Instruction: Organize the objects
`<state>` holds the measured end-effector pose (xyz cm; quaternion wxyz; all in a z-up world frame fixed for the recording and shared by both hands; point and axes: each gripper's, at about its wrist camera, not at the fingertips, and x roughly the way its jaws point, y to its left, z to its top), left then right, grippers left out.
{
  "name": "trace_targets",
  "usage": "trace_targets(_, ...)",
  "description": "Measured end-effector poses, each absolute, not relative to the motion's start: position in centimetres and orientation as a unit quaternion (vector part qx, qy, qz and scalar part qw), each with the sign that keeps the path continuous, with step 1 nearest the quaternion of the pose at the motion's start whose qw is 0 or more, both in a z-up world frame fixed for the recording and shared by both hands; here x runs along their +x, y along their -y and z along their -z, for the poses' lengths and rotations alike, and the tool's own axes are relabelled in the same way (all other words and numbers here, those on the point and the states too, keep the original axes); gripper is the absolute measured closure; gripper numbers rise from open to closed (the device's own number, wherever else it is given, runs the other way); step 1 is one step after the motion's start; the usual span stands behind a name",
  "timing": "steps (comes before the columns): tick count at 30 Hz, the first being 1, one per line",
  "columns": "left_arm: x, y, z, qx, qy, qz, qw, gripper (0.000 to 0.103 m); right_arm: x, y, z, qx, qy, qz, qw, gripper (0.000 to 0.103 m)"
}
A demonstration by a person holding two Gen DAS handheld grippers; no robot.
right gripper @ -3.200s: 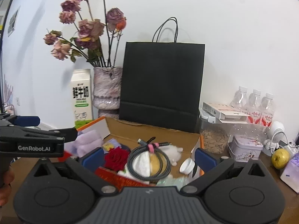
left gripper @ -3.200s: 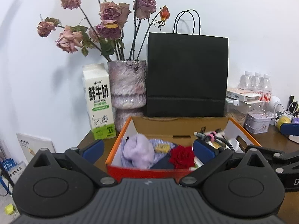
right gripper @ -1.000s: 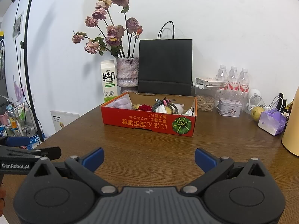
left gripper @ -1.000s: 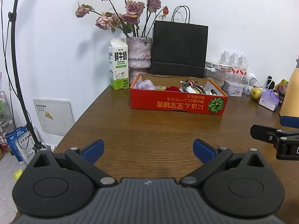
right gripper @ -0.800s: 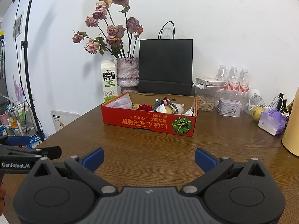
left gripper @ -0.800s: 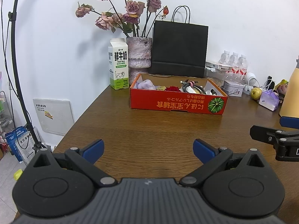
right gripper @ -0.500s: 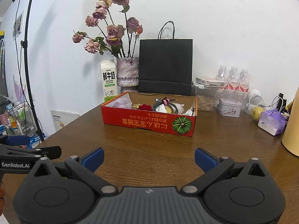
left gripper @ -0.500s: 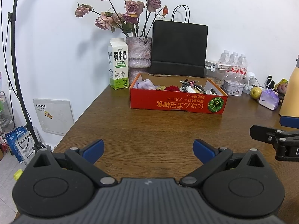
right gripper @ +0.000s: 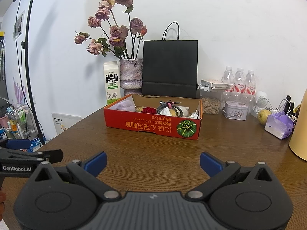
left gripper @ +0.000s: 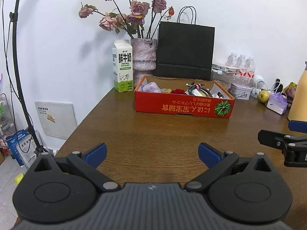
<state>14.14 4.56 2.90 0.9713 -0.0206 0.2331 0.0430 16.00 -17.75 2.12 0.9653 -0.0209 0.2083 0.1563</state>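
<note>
Left hand-held gripper [left gripper: 151, 154] low over the brown wooden bench [left gripper: 153, 132], blue-tipped fingers [left gripper: 96, 153] spread wide apart and gripping nothing; right hand-held gripper [right gripper: 153, 163] likewise splayed and bare-handed, seen from the left wrist as a black arm off to the right. "GenRobot.AI" printed in white on the side of the left unit where it juts in at the lower left of the right wrist view. Straight ahead of both, well apart from the fingertips, a red cardboard box [right gripper: 153, 125] with upside-down yellow lettering, not readable, and a green pumpkin picture [right gripper: 186, 128] at its right end. Inside the box, from left to right: a lilac cloth bundle [right gripper: 124, 105], something small and yellow, a red rose [right gripper: 148, 110], a coiled black cable [right gripper: 169, 109] bound with a pink tie, and white bits at the far right end. Beyond the box on the left, a milk carton [left gripper: 122, 69] marked "鲜牛奶" and "FRESH MILK", beside it a mottled vase [left gripper: 144, 56] of dried pink roses [left gripper: 132, 11], then a black paper bag [left gripper: 185, 50] against the white wall. Further right: a clear jar of seeds [right gripper: 211, 104], a small tin [right gripper: 235, 110], three water bottles [right gripper: 239, 82] with red labels, a yellow-green fruit [right gripper: 263, 116], a purple-and-white pack [right gripper: 278, 125] and a tall yellow vessel [right gripper: 300, 130]. Off the left edge of the bench, a black light stand [left gripper: 17, 72] and a white panel [left gripper: 55, 117] leaning on the wall.
</note>
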Motion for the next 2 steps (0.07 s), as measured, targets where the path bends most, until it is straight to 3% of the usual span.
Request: trace_targets(2, 14.07, -4.45, -2.89, -0.019, -0.233, -0.042, 0.971, 0.0, 16.0, 17.74, -2.11, -0.021, -0.208, -0.157, 0.965, 0.0)
